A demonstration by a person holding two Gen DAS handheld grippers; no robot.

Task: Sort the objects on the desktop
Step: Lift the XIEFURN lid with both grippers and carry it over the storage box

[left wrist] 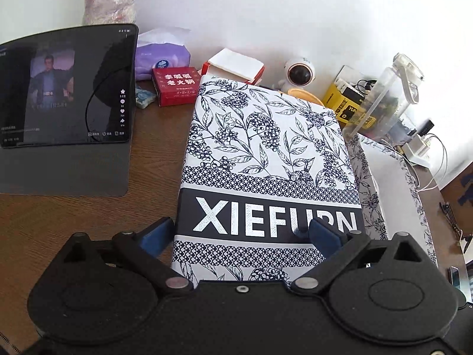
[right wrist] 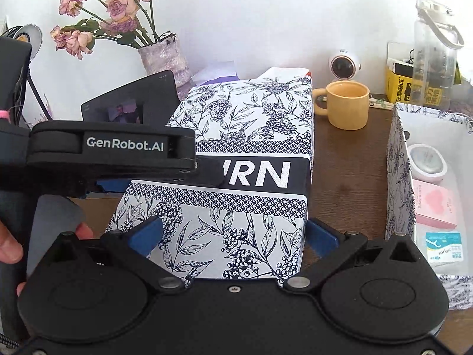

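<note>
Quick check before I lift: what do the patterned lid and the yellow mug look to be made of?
The patterned lid looks like printed cardboard with a matte paper finish: crisp folded edges, flat ink, hardly any glare. The yellow mug seems ceramic or possibly plastic, with a smooth satin surface and thick rounded rim; the look leaves it open. Both the left tool and the right tool straddle the lid.

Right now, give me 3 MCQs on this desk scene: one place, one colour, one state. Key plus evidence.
1. Where is the open patterned box relative to the patterned lid?
A. to its right
B. to its left
C. under it

2. What colour is the mug?
A. red
B. yellow
C. green

3. How is the right gripper set?
A. shut empty
B. holding the mug
C. open, astride the lid's near end

Key: A, the box stands right of the lid; B, the mug is yellow; C, the fingers flank the lid.
</note>
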